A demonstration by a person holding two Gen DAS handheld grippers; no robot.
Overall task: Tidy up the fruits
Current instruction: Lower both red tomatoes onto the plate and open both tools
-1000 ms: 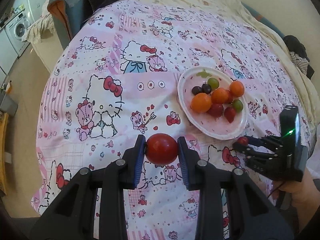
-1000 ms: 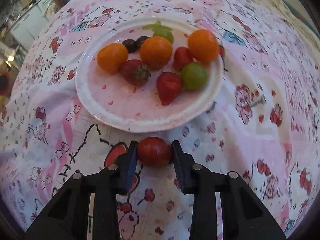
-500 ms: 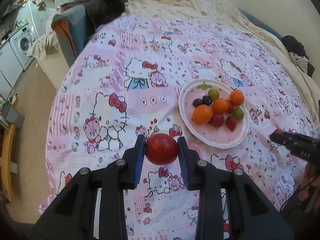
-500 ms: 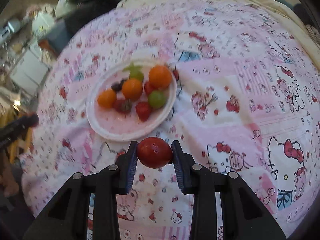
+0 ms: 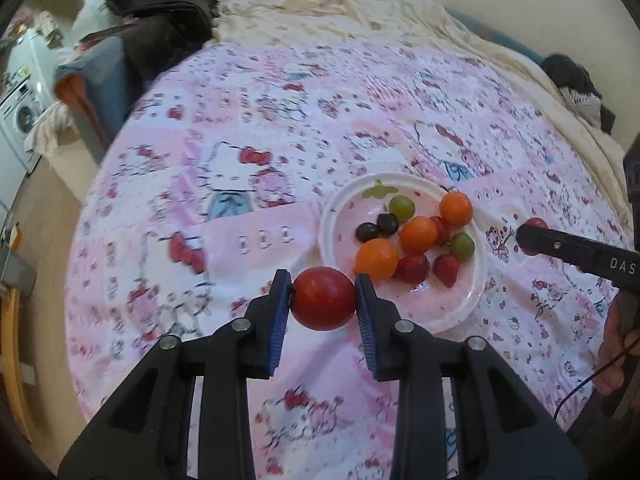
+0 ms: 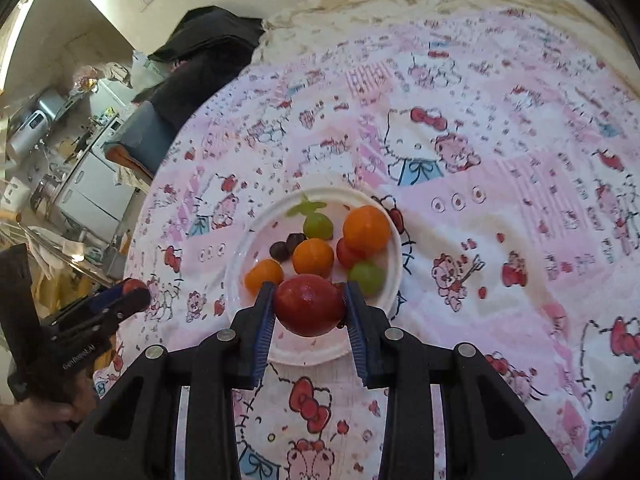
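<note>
While both hover above the plate (image 5: 476, 300), each hand-held gripper, left (image 5: 323, 300) & right (image 6: 309, 306), clamps 1 red tomato (image 5: 323, 298).

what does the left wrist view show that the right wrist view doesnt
Only the left wrist view shows two strawberries on the plate's near side and a washing machine; the right view's held tomato hides the strawberries. Only the right wrist view shows the white cabinets. Both show the white plate with three oranges, each gripper shut on a red tomato: left gripper, right gripper.
</note>
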